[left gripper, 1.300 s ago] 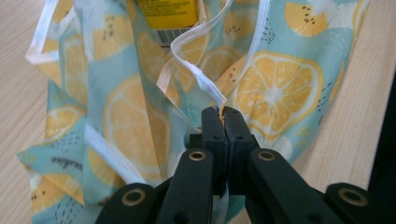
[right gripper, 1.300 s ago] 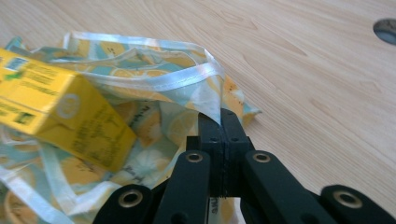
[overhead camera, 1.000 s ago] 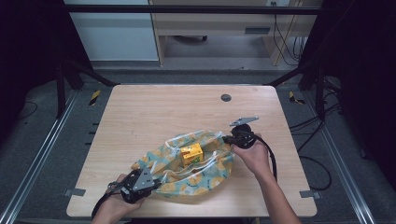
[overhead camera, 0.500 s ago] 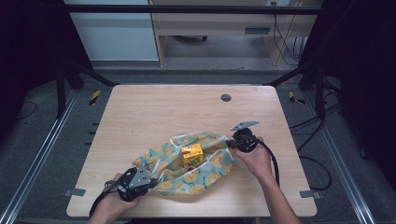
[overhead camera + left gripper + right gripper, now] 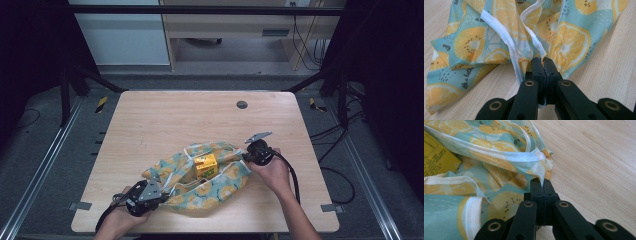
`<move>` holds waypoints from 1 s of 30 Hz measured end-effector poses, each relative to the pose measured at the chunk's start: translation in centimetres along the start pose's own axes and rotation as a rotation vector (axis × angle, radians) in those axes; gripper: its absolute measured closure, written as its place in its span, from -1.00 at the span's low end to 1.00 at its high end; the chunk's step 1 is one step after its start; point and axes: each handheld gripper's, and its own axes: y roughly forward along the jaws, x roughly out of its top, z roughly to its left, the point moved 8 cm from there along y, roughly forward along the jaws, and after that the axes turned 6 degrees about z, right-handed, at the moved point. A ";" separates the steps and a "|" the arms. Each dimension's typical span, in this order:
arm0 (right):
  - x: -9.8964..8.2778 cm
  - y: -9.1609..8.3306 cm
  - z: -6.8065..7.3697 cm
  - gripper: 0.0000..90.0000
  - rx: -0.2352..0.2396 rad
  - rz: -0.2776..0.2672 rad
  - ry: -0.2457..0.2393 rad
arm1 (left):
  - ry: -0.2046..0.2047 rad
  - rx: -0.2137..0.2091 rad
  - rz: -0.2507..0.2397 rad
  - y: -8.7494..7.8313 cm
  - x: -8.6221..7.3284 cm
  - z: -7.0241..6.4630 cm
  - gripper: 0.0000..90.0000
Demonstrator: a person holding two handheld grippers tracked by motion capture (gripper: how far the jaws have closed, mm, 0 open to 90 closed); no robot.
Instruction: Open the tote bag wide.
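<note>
the lemon-print cloth lay near-centre on the table, around a yellow box; left gripper clenched its near-left corner, right gripper its far-right corner, the box lying between them.

I see the table as light wood laminate, smooth and matt, with fine straight grain. The cloth is a thin woven fabric, soft and creased, matt, printed with lemon slices; its white hem looks like stitched tape with a slight sheen. The yellow box seems to be cardboard, a little glossy. My left gripper and right gripper have jaws of black matt plastic with brass-like metal rivets. The grey plate looks like dull metal.
</note>
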 end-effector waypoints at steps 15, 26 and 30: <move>-1.1 -0.6 0.3 1.00 -0.003 -0.038 -0.011 | -0.020 -0.001 -0.004 0.1 -0.2 0.2 0.99; -1.2 -0.2 0.1 1.00 -0.026 -0.022 -0.009 | -0.002 0.003 0.014 0.1 -0.3 0.2 1.00; -1.3 0.0 0.0 1.00 -0.028 -0.009 -0.009 | 0.007 0.004 0.023 0.1 -0.4 0.2 1.00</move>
